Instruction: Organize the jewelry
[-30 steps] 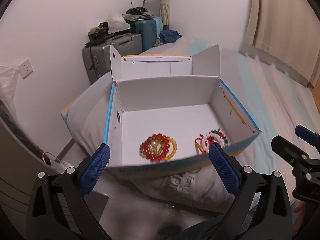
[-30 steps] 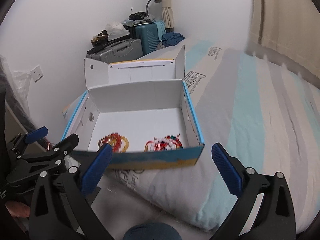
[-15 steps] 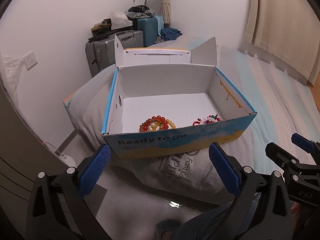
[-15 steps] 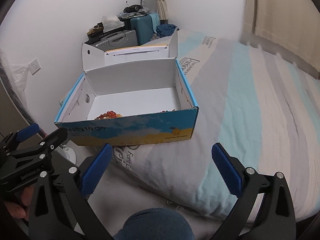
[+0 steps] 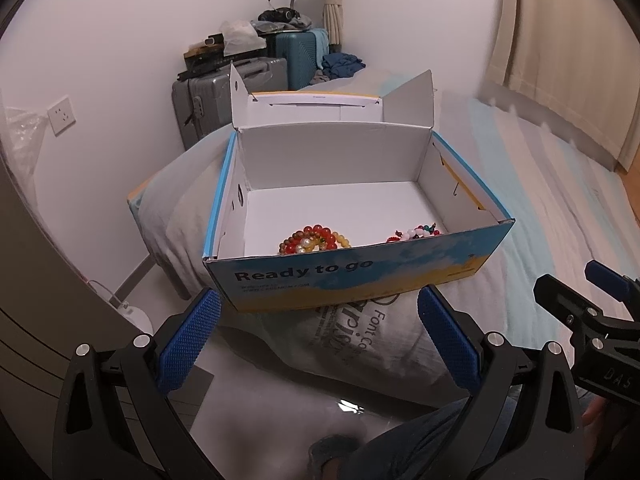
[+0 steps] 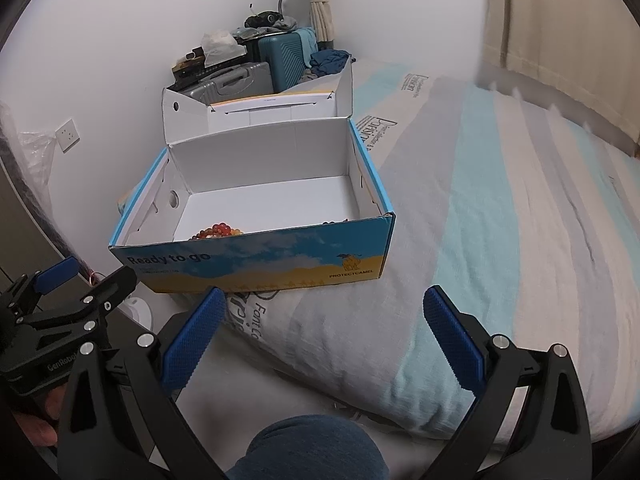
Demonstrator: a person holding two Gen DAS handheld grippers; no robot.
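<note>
Your left gripper (image 5: 318, 334) is spread wide and empty before the box (image 5: 360, 276) on the bed (image 6: 500, 216). Inside lie red-orange bracelets (image 5: 314, 239), then a mixed bead cluster (image 5: 416, 234). Your right gripper (image 6: 320, 336) gapes empty too.

Soft, even indoor light; strong fisheye bending.
Dark corners are ringing both views, and the walls (image 5: 120, 60) and curtain (image 6: 560, 20) are curving toward the edges. A smeared blur is showing along the curtain hem, the floor (image 5: 348, 406) is giving off a small glare, and shadows are staying faint.
</note>
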